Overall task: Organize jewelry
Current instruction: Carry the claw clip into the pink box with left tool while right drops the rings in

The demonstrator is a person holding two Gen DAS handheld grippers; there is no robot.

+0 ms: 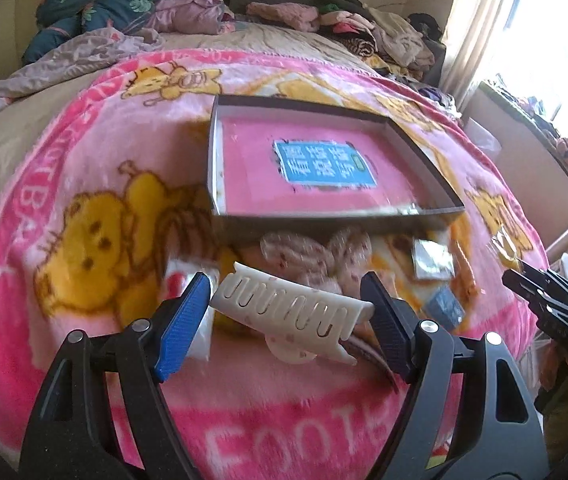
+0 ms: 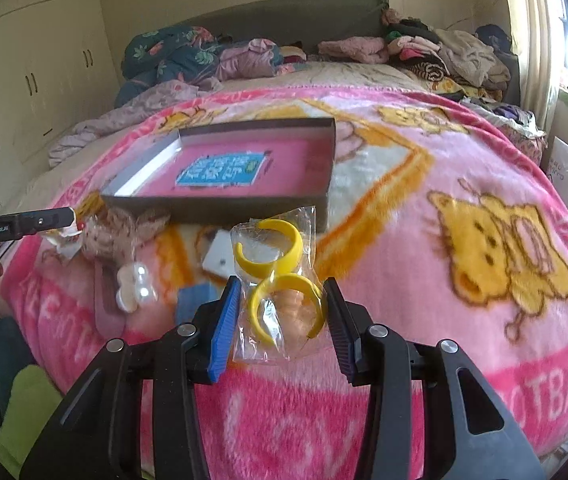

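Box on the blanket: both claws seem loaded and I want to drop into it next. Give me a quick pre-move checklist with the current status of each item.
1. Left claw grips the white hair clip: ok, the clip spans the gap from pad to pad.
2. Right claw grips the bag of yellow rings: ok, the pads press the bag's sides.
3. Box is open and upright: ok.
4. Room inside the box: ok, only a pink liner with a blue label shows.
5. Path to the box is clear: cannot tell, wrapped items lie just in front of its near wall.
6. Claws are apart from each other: ok, the left claw's tip sits far off in the right wrist view.
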